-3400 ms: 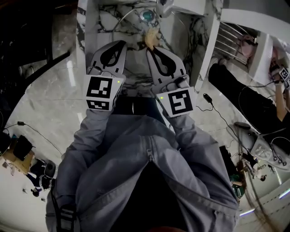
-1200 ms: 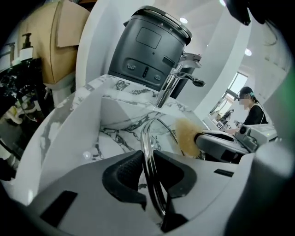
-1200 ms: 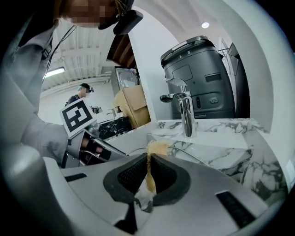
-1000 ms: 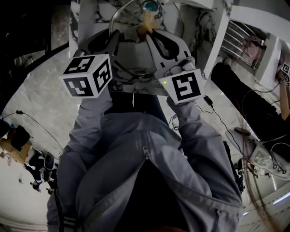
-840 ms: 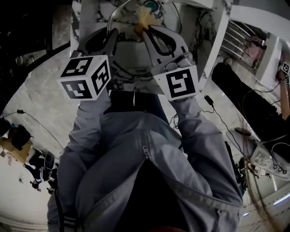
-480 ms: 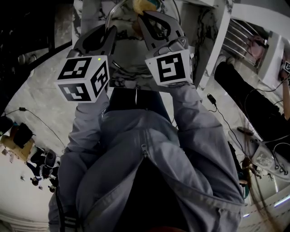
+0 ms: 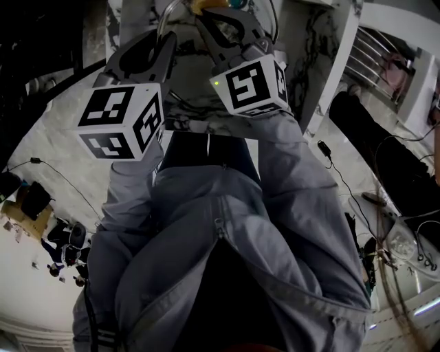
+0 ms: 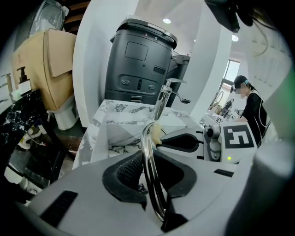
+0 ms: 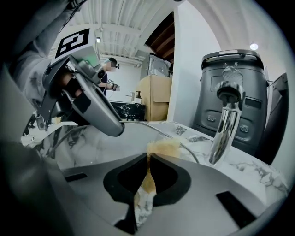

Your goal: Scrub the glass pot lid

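The glass pot lid (image 9: 115, 138) is held tilted over the marble sink (image 8: 120, 133). My left gripper (image 8: 152, 184) is shut on the lid's steel rim (image 8: 148, 152), which runs between its pads. In the head view the left gripper (image 7: 165, 42) reaches up to the rim (image 7: 167, 17) at the top edge. My right gripper (image 9: 146, 177) is shut on a yellow sponge (image 9: 162, 147), which presses against the glass. Seen from the left gripper view, the sponge (image 8: 156, 133) sits at the right gripper's (image 8: 161, 140) tip, against the rim. The right gripper (image 7: 205, 15) is nearly cut off by the head view's top edge.
A chrome faucet (image 9: 225, 120) rises behind the sink, with a dark grey appliance (image 8: 138, 64) behind it. The white counter wall (image 7: 330, 75) stands at the right. A person in dark clothes (image 8: 251, 103) works at the far right. Cables and gear lie on the floor (image 7: 48, 172).
My right gripper has slid the sponge up and to the left across the lid and rolled as it went. The left gripper has lifted the lid a little, still clamped on the rim.
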A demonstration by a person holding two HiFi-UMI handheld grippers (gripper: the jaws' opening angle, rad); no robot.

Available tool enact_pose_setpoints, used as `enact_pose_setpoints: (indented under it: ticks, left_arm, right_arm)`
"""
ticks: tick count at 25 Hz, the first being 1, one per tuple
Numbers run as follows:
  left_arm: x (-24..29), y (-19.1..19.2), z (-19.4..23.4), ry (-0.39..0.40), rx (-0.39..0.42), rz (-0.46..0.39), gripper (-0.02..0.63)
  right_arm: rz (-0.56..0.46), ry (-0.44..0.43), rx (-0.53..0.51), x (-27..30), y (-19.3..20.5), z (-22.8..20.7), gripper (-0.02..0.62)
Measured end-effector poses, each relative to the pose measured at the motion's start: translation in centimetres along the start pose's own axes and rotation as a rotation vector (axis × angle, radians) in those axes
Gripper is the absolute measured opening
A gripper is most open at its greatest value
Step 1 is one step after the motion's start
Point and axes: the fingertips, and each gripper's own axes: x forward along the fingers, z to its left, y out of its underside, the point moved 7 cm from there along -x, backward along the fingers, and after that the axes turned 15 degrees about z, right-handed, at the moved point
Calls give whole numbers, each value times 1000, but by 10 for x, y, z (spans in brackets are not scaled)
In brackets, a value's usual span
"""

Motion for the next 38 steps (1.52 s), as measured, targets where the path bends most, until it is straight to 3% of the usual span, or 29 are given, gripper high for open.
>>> enact_pose_setpoints:
  ticks: [9, 13, 17, 24, 28, 32, 34, 38]
  left_arm:
    - [0, 0, 2, -5, -14, 4, 83]
    - [1, 3, 3, -16, -13, 5, 81]
    - [1, 5, 3, -34, 11, 0, 80]
    - [1, 7, 3, -44, 31, 10, 78]
    - [2, 5, 5, -43, 33, 15, 78]
    - [3, 4, 4, -44, 43, 14, 80]
    - [5, 5, 5, -40, 50, 10, 80]
    - [6, 5, 5, -41, 57, 15, 80]
  right_arm:
    - [46, -341, -46, -18, 16, 62, 43]
    - [57, -531, -45, -29, 27, 92, 43]
    - [93, -695, -117, -33, 33, 112, 43]
    - [147, -897, -5, -31, 45, 113, 43]
    - [115, -900, 52, -40, 42, 100, 43]
    - [37, -831, 107, -58, 31, 74, 43]
    - [-5, -742, 118, -65, 27, 55, 43]
    - [-84, -483, 172, -73, 27, 3, 43]
